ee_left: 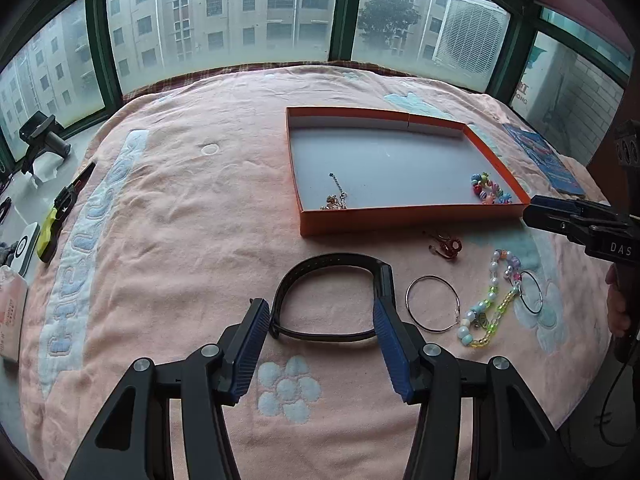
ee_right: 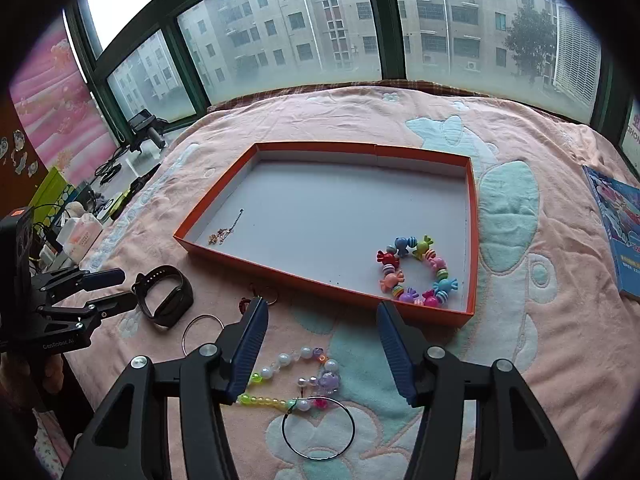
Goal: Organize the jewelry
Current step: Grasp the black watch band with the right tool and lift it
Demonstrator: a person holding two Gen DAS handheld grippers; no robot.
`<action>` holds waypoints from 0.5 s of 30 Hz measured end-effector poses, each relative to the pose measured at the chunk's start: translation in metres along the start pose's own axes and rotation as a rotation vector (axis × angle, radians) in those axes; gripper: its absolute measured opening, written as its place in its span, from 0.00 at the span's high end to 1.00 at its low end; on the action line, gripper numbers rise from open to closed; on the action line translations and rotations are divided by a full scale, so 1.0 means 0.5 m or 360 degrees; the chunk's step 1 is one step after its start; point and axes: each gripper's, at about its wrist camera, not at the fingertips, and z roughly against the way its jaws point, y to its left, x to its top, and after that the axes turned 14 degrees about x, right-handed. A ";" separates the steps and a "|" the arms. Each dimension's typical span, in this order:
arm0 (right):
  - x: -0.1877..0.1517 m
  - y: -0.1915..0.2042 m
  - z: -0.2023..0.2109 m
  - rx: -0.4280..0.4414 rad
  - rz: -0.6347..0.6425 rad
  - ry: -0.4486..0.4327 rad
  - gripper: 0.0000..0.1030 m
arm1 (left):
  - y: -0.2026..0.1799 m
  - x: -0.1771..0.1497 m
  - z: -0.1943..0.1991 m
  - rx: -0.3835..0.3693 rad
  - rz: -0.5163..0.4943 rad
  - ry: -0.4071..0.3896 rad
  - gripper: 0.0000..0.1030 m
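Two grippers, left (ee_left: 322,322) and right (ee_right: 322,320), both wide and holding nothing; tray (ee_right: 224,204) holds bracelet (ee_right: 416,270) and chain (ee_right: 226,233); watch (ee_left: 332,294), hoops, beads outside.

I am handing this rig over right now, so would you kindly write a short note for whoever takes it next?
Left gripper: open, empty, over the black wristband.
Right gripper: open, empty, above the pastel bead string.
Done: the candy bead bracelet and a small gold chain lie in the orange tray.
Left on the pink blanket: the wristband, two wire hoops, the bead string and a red hooked piece.
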 end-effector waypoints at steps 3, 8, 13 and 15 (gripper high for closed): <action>-0.003 0.041 -0.027 0.0125 0.0089 0.0071 0.37 | 0.030 -0.007 0.012 0.0014 0.0066 -0.0009 0.44; 0.001 0.110 -0.086 0.0351 0.0251 0.0208 0.31 | 0.073 -0.010 0.027 0.0056 0.0128 -0.0030 0.44; 0.004 0.157 -0.154 0.0488 0.0415 0.0380 0.27 | 0.117 -0.016 0.035 0.0079 0.0205 -0.0035 0.44; 0.008 0.165 -0.177 0.0521 0.0447 0.0431 0.26 | 0.135 -0.021 0.037 0.0086 0.0233 -0.0036 0.44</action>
